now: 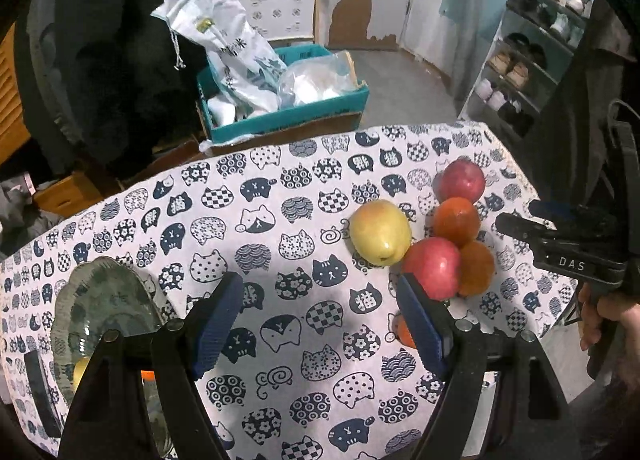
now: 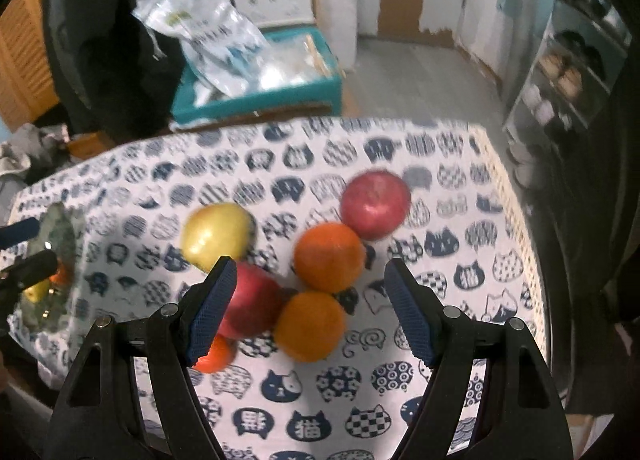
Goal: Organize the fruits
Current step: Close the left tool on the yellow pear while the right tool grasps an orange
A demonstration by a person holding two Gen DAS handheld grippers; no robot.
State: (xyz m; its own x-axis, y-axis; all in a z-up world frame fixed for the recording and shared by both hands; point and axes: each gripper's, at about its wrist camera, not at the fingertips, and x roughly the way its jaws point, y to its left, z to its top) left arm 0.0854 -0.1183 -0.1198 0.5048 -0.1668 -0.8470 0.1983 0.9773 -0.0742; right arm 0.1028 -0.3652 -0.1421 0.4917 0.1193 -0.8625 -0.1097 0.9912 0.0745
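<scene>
Now over table (image 2: 460,360). Right gripper (image 2: 308,308) wide, nothing gripped, above fruit cluster near right edge: oranges (image 2: 310,326), red apples (image 2: 376,203), yellow pear (image 2: 216,238), all touching. Left gripper (image 1: 320,324) wide, empty, beside glass dish (image 1: 104,300) at left edge. Risk: closing on one orange nudges neighbours, rolls them toward edge.

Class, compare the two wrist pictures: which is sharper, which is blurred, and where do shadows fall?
Left wrist view: sharp, the yellow fruit and cloth pattern crisp, a soft shadow on the tablecloth between the tongs. Right wrist view: blurred throughout, the red apple smeared. Both bend straight edges, with dark corners.
</scene>
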